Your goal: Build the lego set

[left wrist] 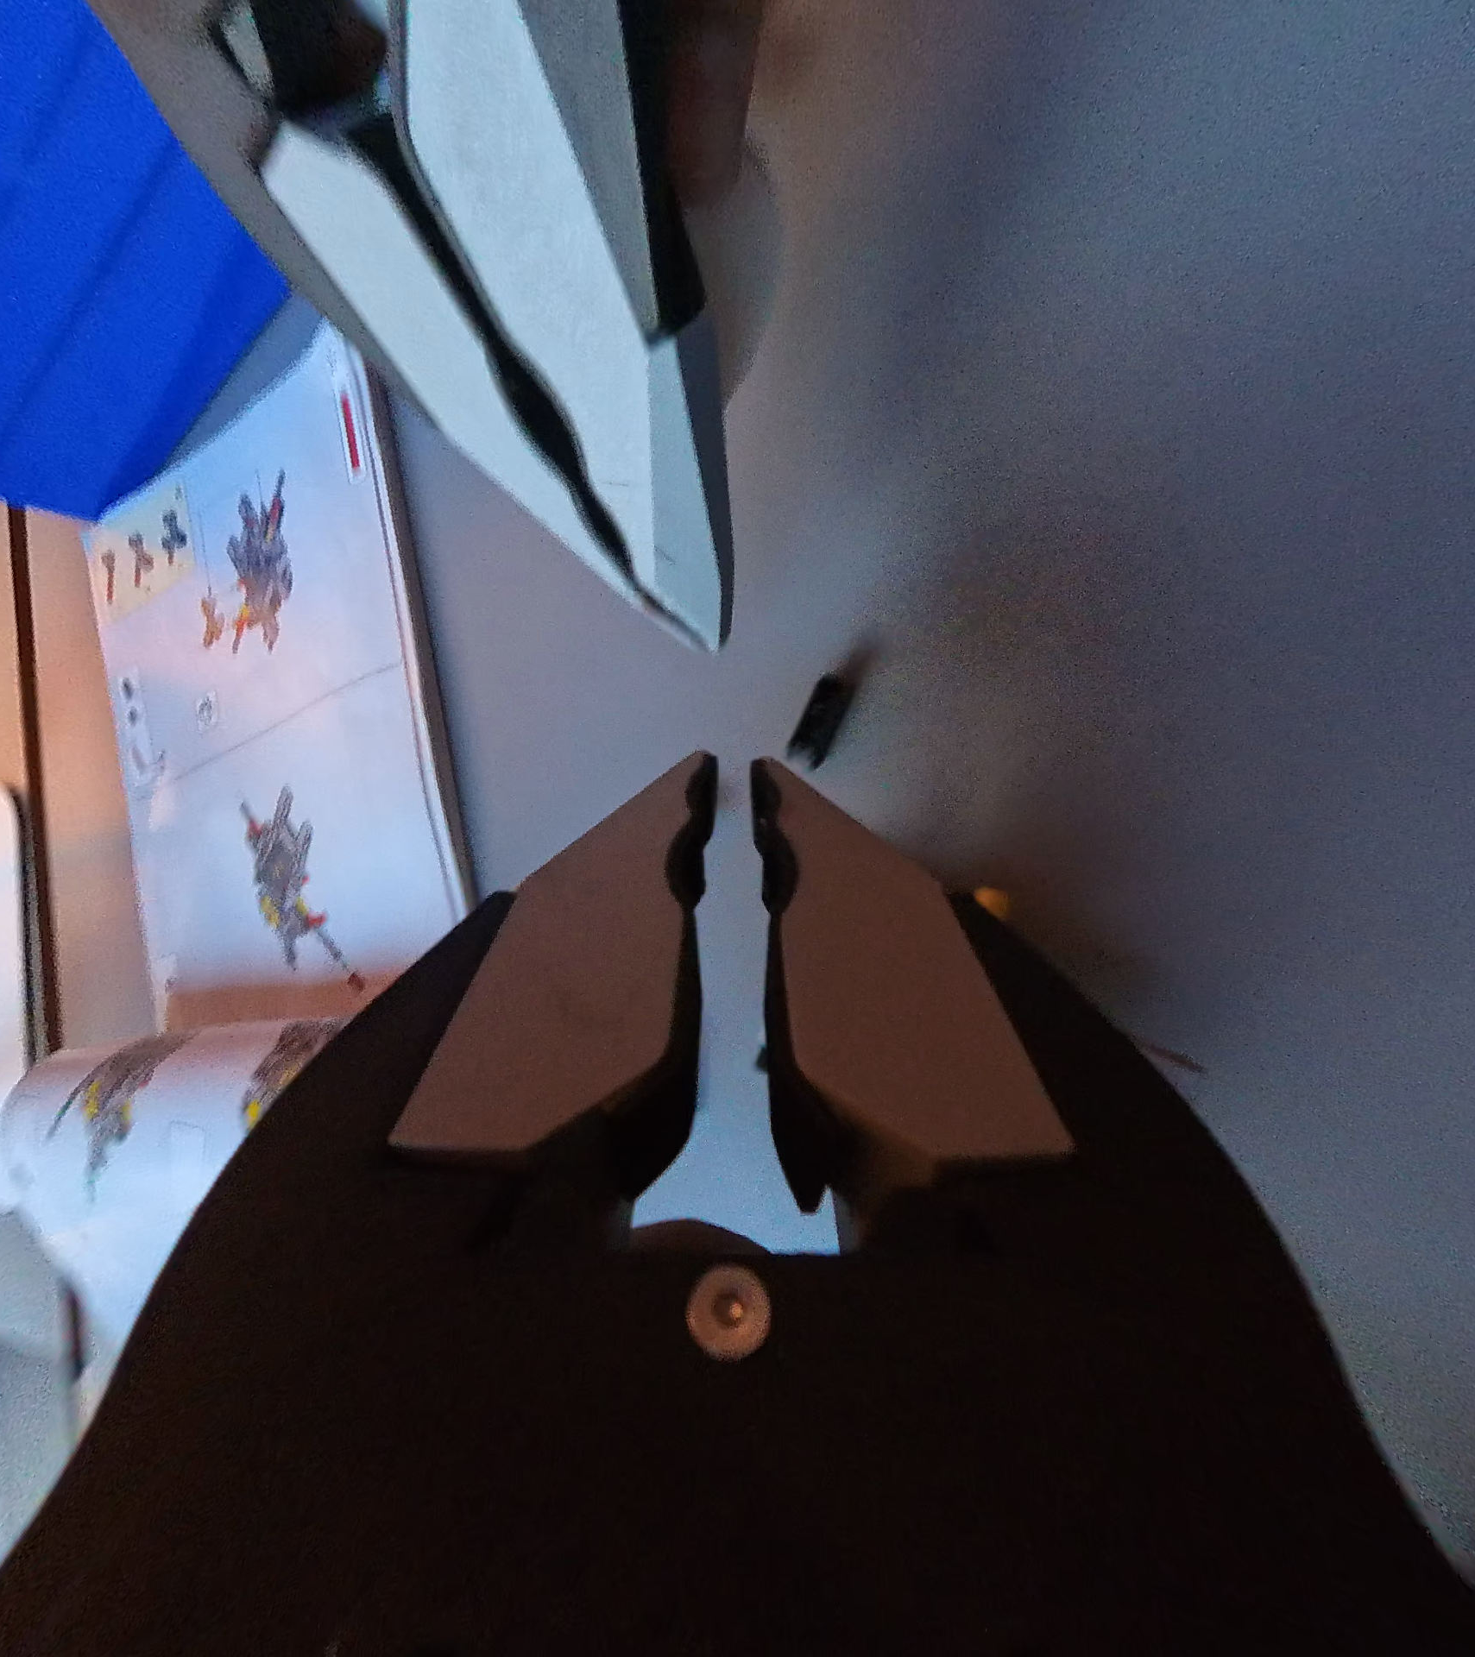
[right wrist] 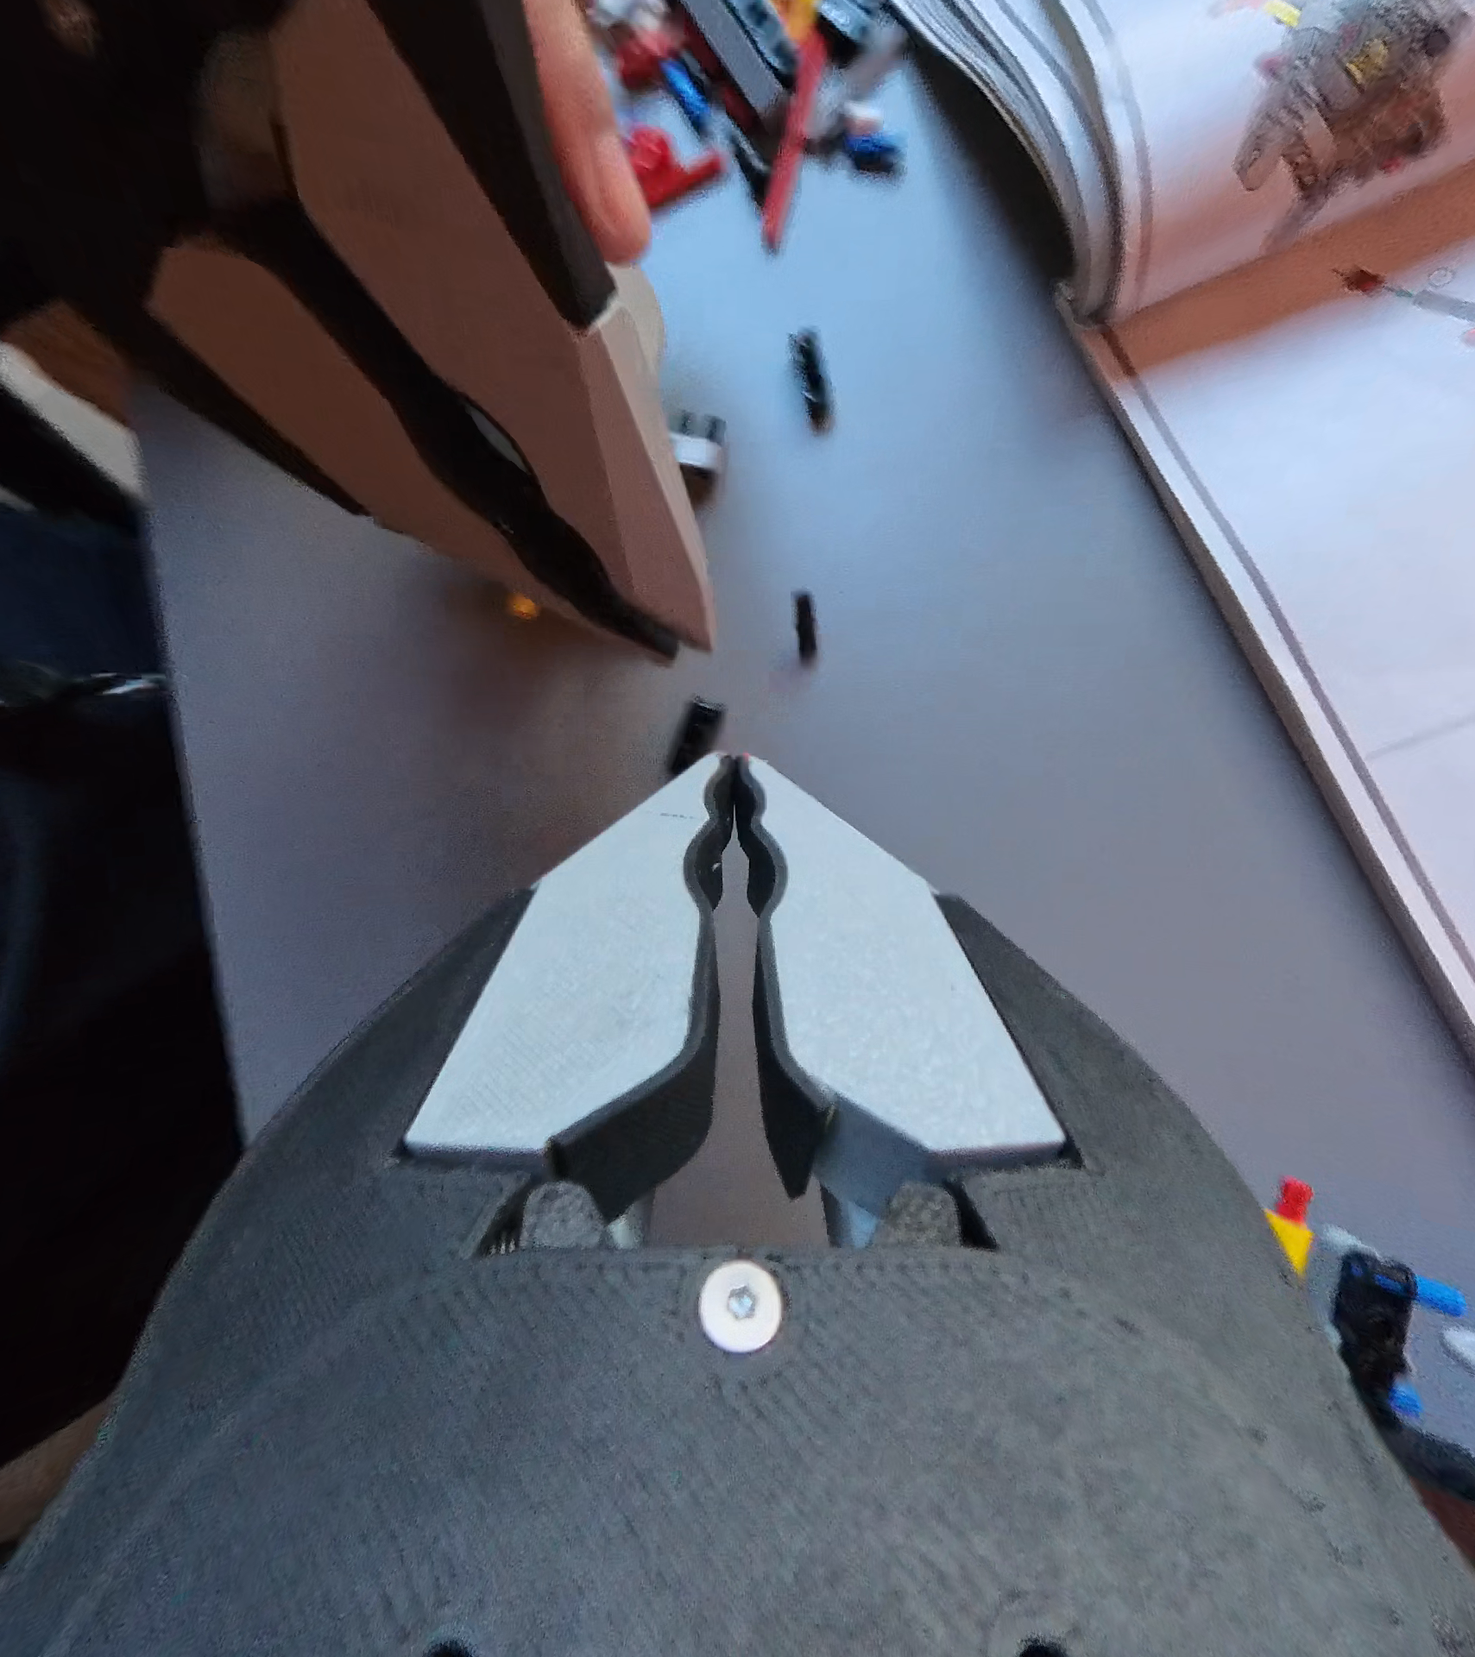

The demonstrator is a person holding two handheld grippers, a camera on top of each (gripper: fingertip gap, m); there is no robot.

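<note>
Left gripper: matte black wavy pads on flat tan-lit fingers, narrow slit between the tips, nothing in it. Tips angled down at the smooth grey tabletop. Small black peg, short and cylindrical, lies on the table just right of the tips, not touching.

Right gripper: grainy printed black body, pale flat fingers, wavy pads clenched tip to tip; a red speck at the tip, too small to identify. It points toward the left gripper, tips close.

Farther: second black peg, open instruction booklet with glossy pages, pile of loose plastic bricks, red, blue and black.
</note>
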